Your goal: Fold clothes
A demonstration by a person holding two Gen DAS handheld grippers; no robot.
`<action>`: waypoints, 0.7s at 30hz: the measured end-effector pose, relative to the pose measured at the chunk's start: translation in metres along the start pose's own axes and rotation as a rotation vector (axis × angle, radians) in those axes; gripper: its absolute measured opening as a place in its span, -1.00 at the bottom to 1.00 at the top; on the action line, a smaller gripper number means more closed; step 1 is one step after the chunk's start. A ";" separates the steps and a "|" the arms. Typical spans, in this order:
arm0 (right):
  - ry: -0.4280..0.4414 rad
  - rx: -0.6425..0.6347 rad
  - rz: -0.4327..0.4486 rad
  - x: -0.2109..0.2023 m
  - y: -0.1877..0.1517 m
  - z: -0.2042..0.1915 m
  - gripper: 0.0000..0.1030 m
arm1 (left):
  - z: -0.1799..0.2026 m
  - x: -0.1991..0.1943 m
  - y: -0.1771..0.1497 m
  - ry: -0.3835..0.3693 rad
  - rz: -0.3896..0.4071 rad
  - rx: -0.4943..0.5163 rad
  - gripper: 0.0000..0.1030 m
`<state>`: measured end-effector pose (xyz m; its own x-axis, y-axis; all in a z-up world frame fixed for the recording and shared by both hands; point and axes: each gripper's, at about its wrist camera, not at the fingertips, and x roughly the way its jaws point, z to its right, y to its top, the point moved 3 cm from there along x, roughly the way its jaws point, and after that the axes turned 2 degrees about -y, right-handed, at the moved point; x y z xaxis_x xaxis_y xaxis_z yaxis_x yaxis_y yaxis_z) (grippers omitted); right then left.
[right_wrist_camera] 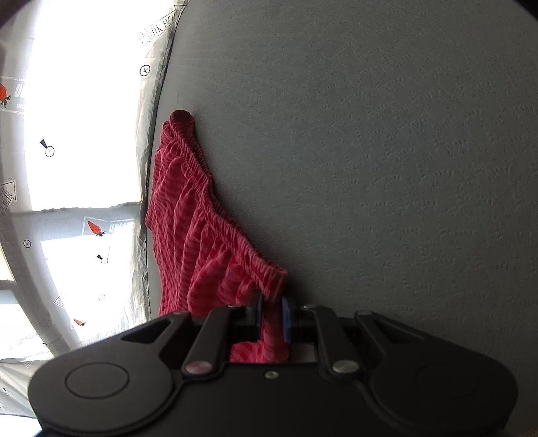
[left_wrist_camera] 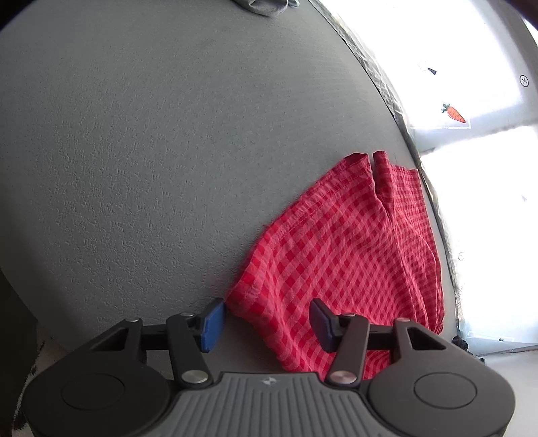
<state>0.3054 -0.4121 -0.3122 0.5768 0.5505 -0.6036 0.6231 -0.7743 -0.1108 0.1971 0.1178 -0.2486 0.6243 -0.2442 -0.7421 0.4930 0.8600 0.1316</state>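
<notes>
The shorts [left_wrist_camera: 339, 255] are red-and-pink gingham. The bench [left_wrist_camera: 168, 151] is plain grey. Blue pads [left_wrist_camera: 212, 322] tip the black hand-held gripper [left_wrist_camera: 265, 324].

Red checked shorts [left_wrist_camera: 339, 255] and grey cloth [left_wrist_camera: 265, 6] lie on the grey table [left_wrist_camera: 151, 151].

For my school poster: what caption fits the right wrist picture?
Right claw pinching the red checked shorts by their waistband on the grey table.
</notes>
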 end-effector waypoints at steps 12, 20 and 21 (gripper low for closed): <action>0.033 0.066 -0.008 -0.003 -0.003 0.007 -0.75 | -0.026 0.005 0.000 -0.190 -0.095 -0.313 0.09; 0.032 0.063 -0.008 -0.005 -0.005 0.008 -0.75 | -0.021 0.014 0.008 -0.150 -0.056 -0.257 0.01; 0.029 0.057 -0.008 -0.005 -0.005 0.007 -0.75 | -0.020 0.014 0.008 -0.144 -0.049 -0.245 -0.08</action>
<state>0.2955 -0.4129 -0.3144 0.5877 0.5649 -0.5792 0.5969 -0.7860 -0.1609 0.1978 0.1301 -0.2708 0.6914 -0.3344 -0.6404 0.3746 0.9239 -0.0781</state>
